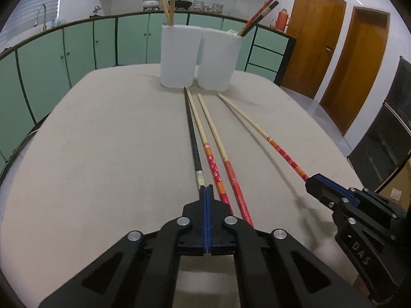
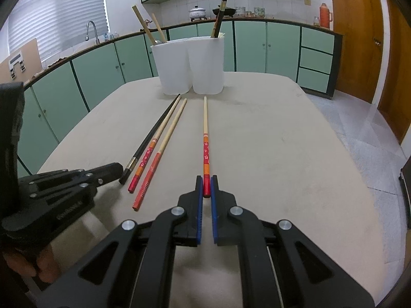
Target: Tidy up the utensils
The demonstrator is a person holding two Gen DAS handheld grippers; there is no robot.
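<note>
Several chopsticks lie on the beige table (image 1: 102, 141), tips toward two white holders (image 1: 179, 56) (image 1: 219, 60). My left gripper (image 1: 206, 188) is shut on the handle end of the black chopstick (image 1: 191, 131). Beside it lie two red-handled chopsticks (image 1: 205, 143) (image 1: 221, 151). My right gripper (image 2: 206, 179) is shut on the red end of another red-handled chopstick (image 2: 205, 128); in the left wrist view it (image 1: 312, 183) sits at that chopstick's (image 1: 257, 128) end. The left holder has wooden utensils (image 1: 169, 2), the right one dark chopsticks (image 1: 259, 16).
Green cabinets (image 1: 77, 48) and a counter with a sink tap (image 1: 42, 16), pots (image 1: 151, 1) and a red thermos (image 1: 282, 19) run behind the table. Wooden doors (image 1: 316, 38) stand at the right. The table edge curves away on both sides.
</note>
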